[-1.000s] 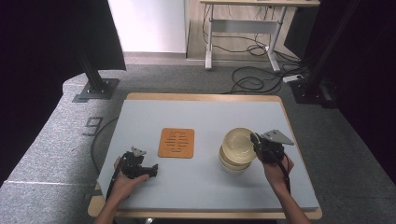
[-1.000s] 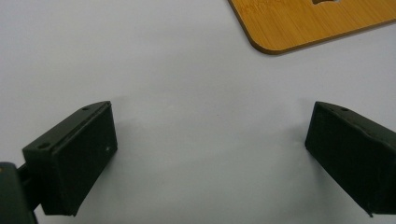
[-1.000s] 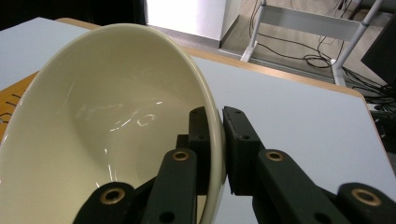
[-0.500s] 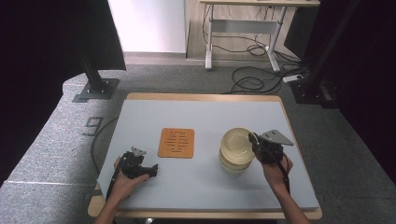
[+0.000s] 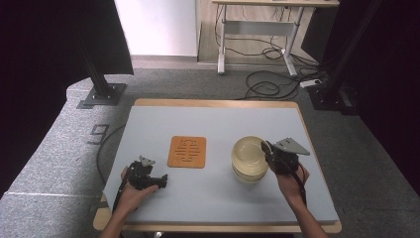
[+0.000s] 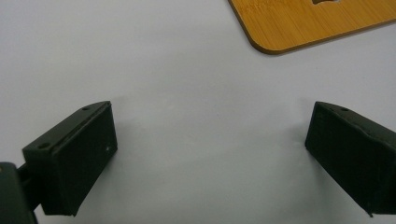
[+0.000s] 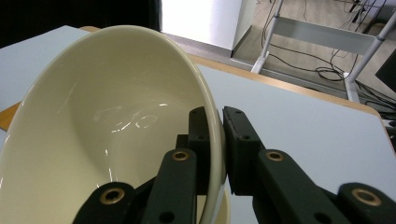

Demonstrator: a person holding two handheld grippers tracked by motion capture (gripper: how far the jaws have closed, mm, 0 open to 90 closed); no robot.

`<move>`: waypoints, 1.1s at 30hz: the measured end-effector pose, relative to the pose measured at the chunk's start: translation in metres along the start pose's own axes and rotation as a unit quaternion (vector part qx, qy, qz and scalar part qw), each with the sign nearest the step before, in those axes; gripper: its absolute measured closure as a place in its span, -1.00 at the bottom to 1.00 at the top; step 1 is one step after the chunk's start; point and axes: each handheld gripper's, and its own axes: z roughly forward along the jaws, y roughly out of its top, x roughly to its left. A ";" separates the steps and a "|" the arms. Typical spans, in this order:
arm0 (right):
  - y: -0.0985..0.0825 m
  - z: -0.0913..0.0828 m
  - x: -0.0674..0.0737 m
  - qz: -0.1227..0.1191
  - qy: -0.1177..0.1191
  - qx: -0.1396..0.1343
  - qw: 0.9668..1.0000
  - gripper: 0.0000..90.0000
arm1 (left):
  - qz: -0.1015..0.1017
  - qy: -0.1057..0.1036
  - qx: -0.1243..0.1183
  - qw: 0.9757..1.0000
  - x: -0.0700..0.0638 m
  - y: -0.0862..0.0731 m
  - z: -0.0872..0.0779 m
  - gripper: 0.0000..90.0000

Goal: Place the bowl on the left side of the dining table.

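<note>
Two cream bowls sit stacked, and with the right gripper (image 7: 219, 140) pinched tight on the top bowl (image 7: 107, 116)'s rim, I'd lift it straight up, level, toward the bamboo trivet (image 5: 187, 151) off to its left, while the left gripper (image 6: 210, 154) idles wide open.

Your right claw (image 7: 219, 140), matt black plastic, grips a glossy cream bowl (image 7: 107, 140), ceramic by its sheen; the mat (image 5: 186, 151) looks like smooth bamboo wood, the tabletop (image 5: 218, 124) matt pale grey.
</note>
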 end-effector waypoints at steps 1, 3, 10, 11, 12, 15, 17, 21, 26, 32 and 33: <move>0.000 0.000 0.000 0.000 0.000 0.000 1.000 0.82 | 0.000 0.000 0.000 1.000 0.000 0.000 0.000 -0.95; 0.000 0.000 0.000 0.000 0.001 -0.001 1.000 0.82 | 0.000 0.000 0.000 1.000 0.000 0.000 0.000 -0.95; 0.001 0.000 0.002 0.002 0.006 -0.002 1.000 0.82 | 0.000 0.000 0.000 1.000 0.000 0.000 0.000 -0.95; 0.001 0.000 0.002 0.003 0.006 -0.002 1.000 0.82 | 0.000 0.000 0.000 1.000 0.000 0.000 0.000 -0.95; 0.002 0.000 0.003 0.002 0.006 -0.003 1.000 0.82 | 0.000 0.000 0.000 1.000 0.000 0.000 0.000 -0.95; 0.002 0.000 0.005 0.000 0.008 -0.002 1.000 0.82 | 0.000 0.000 0.000 1.000 0.000 0.000 0.000 -0.95; 0.002 0.001 0.007 -0.001 0.010 -0.003 1.000 0.82 | 0.000 0.000 0.000 1.000 0.000 0.000 0.000 -0.95; 0.004 0.001 0.009 -0.001 0.014 -0.004 1.000 0.82 | 0.000 0.000 0.000 1.000 0.000 0.000 0.000 -0.95; 0.005 0.002 0.012 -0.001 0.016 -0.004 1.000 0.82 | 0.000 0.000 0.000 1.000 0.000 0.000 0.000 -0.95; 0.005 0.002 0.014 -0.002 0.016 -0.005 1.000 0.82 | 0.000 0.000 0.000 1.000 0.000 0.000 0.000 -0.95; 0.005 0.002 0.014 -0.002 0.016 -0.005 1.000 0.82 | 0.000 0.000 0.000 1.000 0.000 0.000 0.000 -0.95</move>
